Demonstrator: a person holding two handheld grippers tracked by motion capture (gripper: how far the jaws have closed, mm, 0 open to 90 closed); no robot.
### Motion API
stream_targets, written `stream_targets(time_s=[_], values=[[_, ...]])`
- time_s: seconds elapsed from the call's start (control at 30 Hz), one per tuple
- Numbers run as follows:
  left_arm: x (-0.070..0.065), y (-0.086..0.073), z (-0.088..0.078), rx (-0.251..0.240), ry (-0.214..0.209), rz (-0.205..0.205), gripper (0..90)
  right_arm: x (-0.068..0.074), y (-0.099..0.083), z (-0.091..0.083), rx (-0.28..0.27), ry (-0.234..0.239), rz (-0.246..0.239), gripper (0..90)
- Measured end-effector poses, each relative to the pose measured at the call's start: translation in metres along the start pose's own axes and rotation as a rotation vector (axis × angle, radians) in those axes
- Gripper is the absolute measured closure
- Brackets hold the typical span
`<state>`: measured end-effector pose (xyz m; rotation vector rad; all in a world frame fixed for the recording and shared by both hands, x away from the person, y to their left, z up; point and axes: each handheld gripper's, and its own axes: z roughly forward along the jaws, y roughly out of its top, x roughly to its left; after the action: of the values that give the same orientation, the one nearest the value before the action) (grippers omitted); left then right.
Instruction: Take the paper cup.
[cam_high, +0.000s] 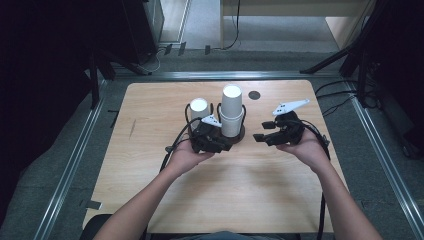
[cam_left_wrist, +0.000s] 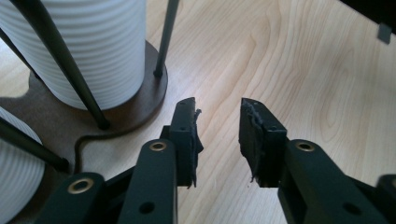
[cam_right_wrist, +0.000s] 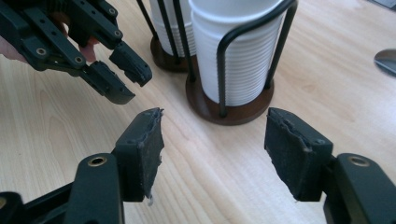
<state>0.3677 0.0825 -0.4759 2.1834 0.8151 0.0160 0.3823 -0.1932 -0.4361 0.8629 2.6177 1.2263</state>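
From above: tall cup stack upright in its wire holder mid-desk toward the far edge, left tongs touching its near side, right tongs just beside. Along left tongs: spread, empty, stack up-left. Along right tongs: spread, nothing pinched, stack dead ahead.

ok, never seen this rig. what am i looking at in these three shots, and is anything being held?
No robot arm here: a person holds a two-jaw tool in each hand. The high view looks down on a wooden table, with the left gripper and right gripper near the middle. The other two pictures come from cameras riding on each gripper, looking along its black jaws. On the table stands a wire cup holder on a brown base, with two stacks of white paper cups. Both grippers have their jaws apart with bare wood between them, so nothing is held.
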Motion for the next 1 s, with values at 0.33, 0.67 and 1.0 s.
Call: stream_targets(time_s=[0.33,0.67,1.0], values=[[0.004,0.015,-0.003,-0.027,0.019,0.003,75.1,-0.01,0.039,-0.012,-0.004,-0.008,-0.013,32.3],[0.015,0.027,-0.002,-0.044,0.037,0.004,80.2,-0.014,0.069,-0.008,-0.018,-0.001,-0.039,32.5],[0.021,0.037,-0.008,-0.072,0.052,-0.017,80.8,-0.022,0.091,0.01,-0.031,0.03,0.001,28.8]])
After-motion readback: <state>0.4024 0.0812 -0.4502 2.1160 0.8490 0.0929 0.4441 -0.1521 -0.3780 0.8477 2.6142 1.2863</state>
